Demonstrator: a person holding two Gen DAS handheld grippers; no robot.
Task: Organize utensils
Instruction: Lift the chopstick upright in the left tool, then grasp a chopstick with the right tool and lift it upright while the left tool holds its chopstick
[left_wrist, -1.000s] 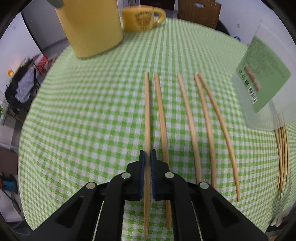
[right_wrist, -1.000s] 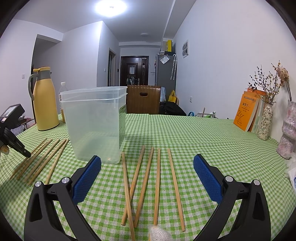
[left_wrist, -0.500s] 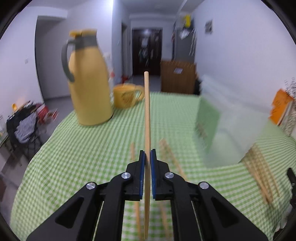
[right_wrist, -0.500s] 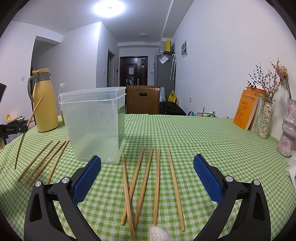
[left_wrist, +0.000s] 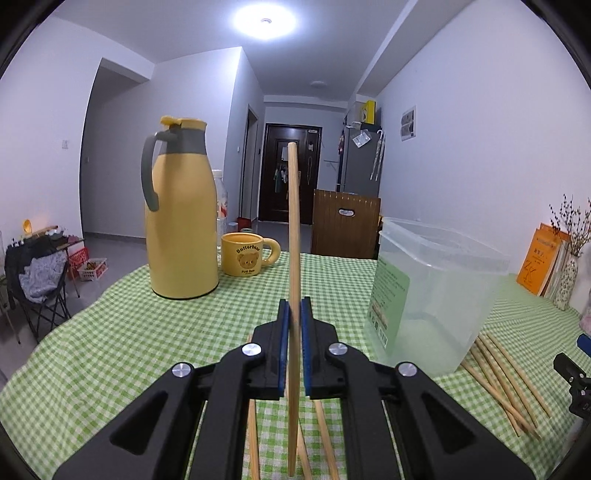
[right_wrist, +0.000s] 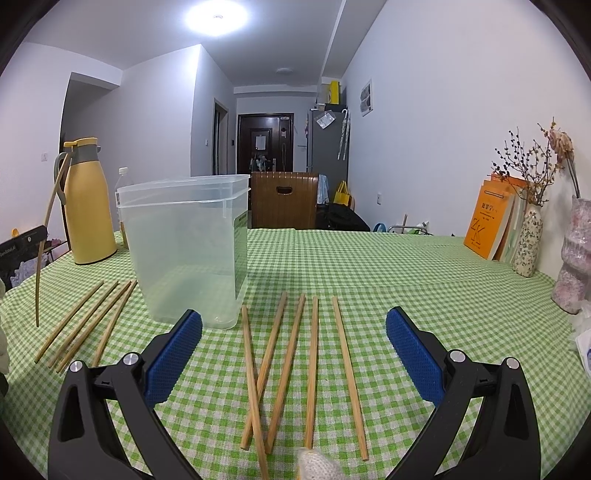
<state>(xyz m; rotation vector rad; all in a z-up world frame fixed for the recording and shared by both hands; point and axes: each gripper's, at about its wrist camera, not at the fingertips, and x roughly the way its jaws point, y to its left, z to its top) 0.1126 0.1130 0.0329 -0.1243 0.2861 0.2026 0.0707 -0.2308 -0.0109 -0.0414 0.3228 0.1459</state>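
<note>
Chopsticks of pale wood lie in groups on the green-checked tablecloth, and one chopstick is up off the cloth, clamped between the blue pads of the left gripper. Its jaws are pressed together on the stick, which stands nearly upright in the left wrist view, its top end against the dark door at the back and its lower end hanging below the pads. From the right wrist view the same stick shows at the far left as a thin bowed line in front of the yellow thermos, its lower tip clear of the cloth. The right gripper hovers with its jaws wide apart and nothing between them — five loose chopsticks lie on the cloth just ahead of it, two of them crossing near their close ends. A clear plastic container stands open and upright beyond these, and I see nothing inside it. Four more chopsticks lie fanned on the cloth to its left, near the container's base. In the left wrist view a yellow bear mug sits beside the thermos, and the container's green label faces that camera. Orange books and a flowered vase stand along the right wall.
</note>
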